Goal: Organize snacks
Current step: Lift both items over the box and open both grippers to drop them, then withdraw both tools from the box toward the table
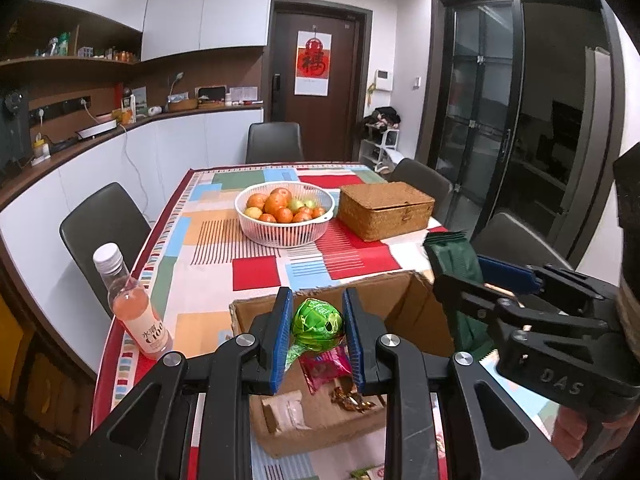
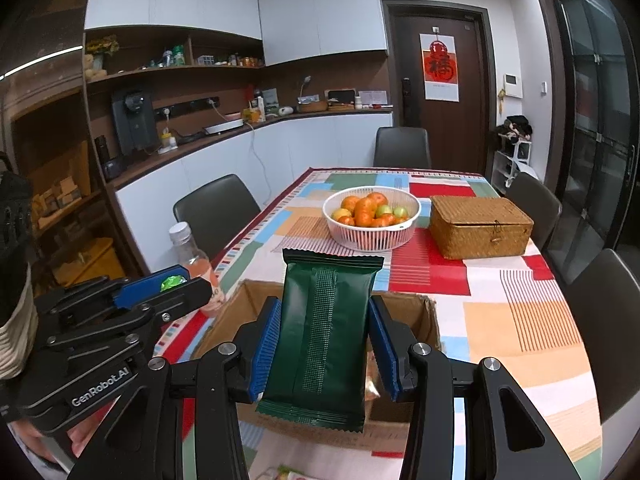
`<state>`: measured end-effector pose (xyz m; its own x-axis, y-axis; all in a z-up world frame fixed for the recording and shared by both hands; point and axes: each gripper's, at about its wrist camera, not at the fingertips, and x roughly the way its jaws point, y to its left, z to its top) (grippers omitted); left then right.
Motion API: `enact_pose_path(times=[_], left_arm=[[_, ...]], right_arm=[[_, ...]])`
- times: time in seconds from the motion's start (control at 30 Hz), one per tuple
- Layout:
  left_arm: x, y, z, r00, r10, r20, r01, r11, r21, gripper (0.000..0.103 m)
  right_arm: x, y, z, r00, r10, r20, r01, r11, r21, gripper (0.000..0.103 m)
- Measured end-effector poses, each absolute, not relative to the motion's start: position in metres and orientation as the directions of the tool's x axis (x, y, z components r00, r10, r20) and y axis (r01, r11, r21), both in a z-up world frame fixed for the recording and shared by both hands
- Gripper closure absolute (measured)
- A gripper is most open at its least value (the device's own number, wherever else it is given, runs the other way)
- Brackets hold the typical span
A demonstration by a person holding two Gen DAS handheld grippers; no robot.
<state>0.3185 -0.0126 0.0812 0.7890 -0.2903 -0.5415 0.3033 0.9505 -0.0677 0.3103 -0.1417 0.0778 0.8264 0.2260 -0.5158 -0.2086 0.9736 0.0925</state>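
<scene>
My left gripper (image 1: 316,332) is shut on a round candy in shiny green wrap (image 1: 318,322), held above an open cardboard box (image 1: 404,300). A pink snack wrapper (image 1: 326,364), a golden candy (image 1: 352,398) and a white packet (image 1: 286,408) lie inside the box. My right gripper (image 2: 324,344) is shut on a dark green snack packet (image 2: 324,332), held upright over the same box (image 2: 424,312). In the left wrist view the right gripper (image 1: 460,272) and its packet (image 1: 452,256) sit to the right. In the right wrist view the left gripper (image 2: 188,282) with the green candy (image 2: 173,282) sits to the left.
A pink drink bottle (image 1: 132,304) stands at the table's left edge beside the box. Farther back on the patterned tablecloth (image 1: 256,272) are a white basket of fruit (image 1: 284,212) and a lidded wicker box (image 1: 386,208). Dark chairs surround the table.
</scene>
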Motion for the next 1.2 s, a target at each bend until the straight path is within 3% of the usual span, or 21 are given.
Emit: enact_pose_path(times=[0.2,0.37,0.43,0.47,0.87,1.2], left_arm=[[0.349,-0.021,0.077,0.768,-0.269,-0.581,0.279,0.957,-0.075,0.077],[0.351,-0.024,0.077,0.776,-0.236,-0.585,0.258,0.965,-0.047,0.055],[0.343,-0.022,0.076,0.781,-0.225,-0.582,0.253,0.967,-0.034,0.055],[0.339,-0.022,0.076,0.783,-0.22,-0.581,0.252,0.967,-0.028,0.055],[0.272,-0.007,0.069,0.794,-0.188,-0.578,0.244,0.969,0.02,0.053],[0.23,0.0,0.044,0.771,-0.172,-0.613,0.248,0.968,0.042,0.052]], right_arm=[[0.334,-0.143,0.075,0.818,0.21,-0.536,-0.179,0.978,0.111,0.058],[0.346,-0.144,0.068,0.806,0.183,-0.564,-0.155,0.983,0.097,0.056],[0.343,-0.145,0.067,0.809,0.179,-0.56,-0.153,0.984,0.093,0.045],[0.341,-0.145,0.067,0.813,0.176,-0.555,-0.151,0.984,0.091,0.044],[0.289,-0.137,0.061,0.818,0.187,-0.544,-0.222,0.975,0.002,0.044],[0.259,-0.127,0.035,0.759,0.202,-0.619,-0.305,0.95,-0.064,0.044]])
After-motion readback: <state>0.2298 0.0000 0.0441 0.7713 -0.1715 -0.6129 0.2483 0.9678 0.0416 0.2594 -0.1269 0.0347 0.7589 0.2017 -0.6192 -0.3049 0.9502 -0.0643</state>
